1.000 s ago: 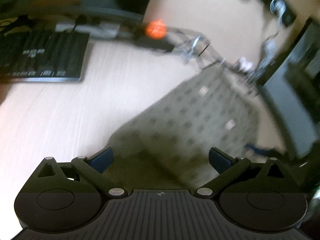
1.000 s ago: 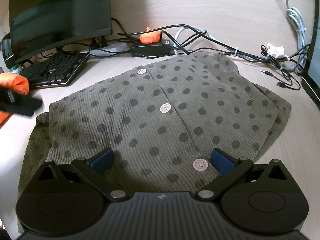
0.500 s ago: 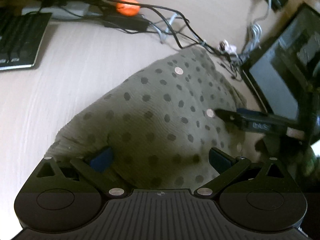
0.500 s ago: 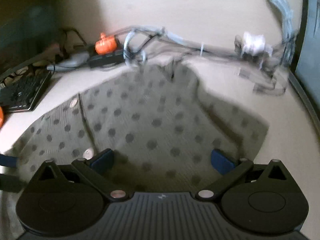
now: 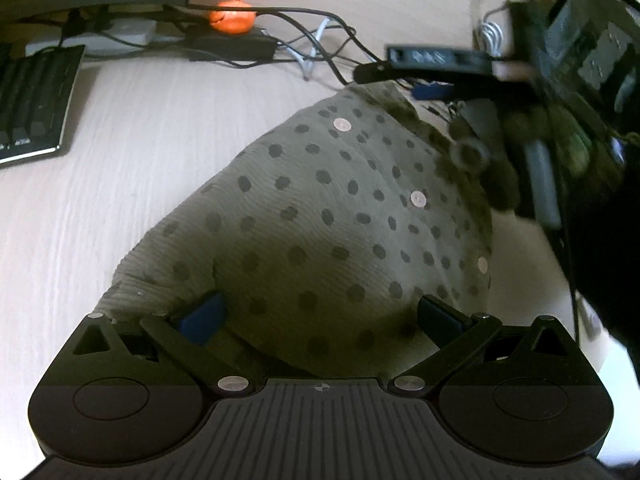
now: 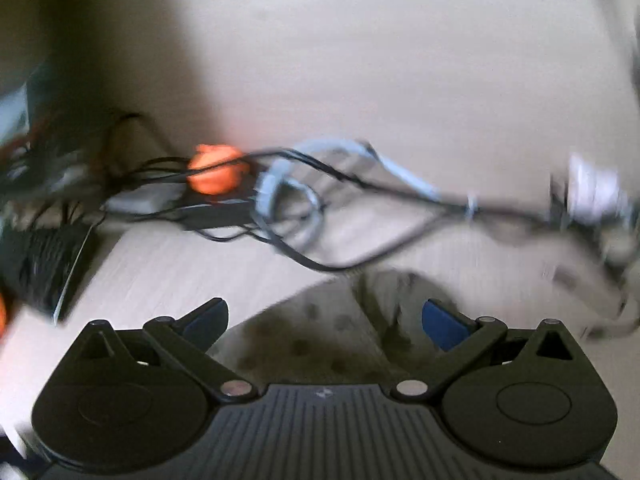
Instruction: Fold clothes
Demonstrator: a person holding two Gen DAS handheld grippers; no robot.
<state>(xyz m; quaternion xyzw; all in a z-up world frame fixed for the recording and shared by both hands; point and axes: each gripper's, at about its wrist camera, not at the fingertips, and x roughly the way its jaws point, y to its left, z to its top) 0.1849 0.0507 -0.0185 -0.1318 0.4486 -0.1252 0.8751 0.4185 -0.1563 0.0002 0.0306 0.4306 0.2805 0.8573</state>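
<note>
Garment: an olive polka-dot buttoned shirt lies bunched on the pale tabletop, filling the left wrist view from 6 toward 1 o'clock.
Left tool: released, jaws spread wide over the near hem, gripping nothing.
Right tool: released too, jaws apart above the shirt's far edge; its view is smeared by motion.
Just changed: a second ago the right tool hovered over the shirt's middle; now it has swung to the far end, showing in the left view at 1 o'clock beside the collar.
Meaning: the tools look set at opposite ends, probably to pinch and fold lengthwise; no fold begun yet.
Clutter: cables and an orange object at 12 o'clock, a keyboard at 10.
</note>
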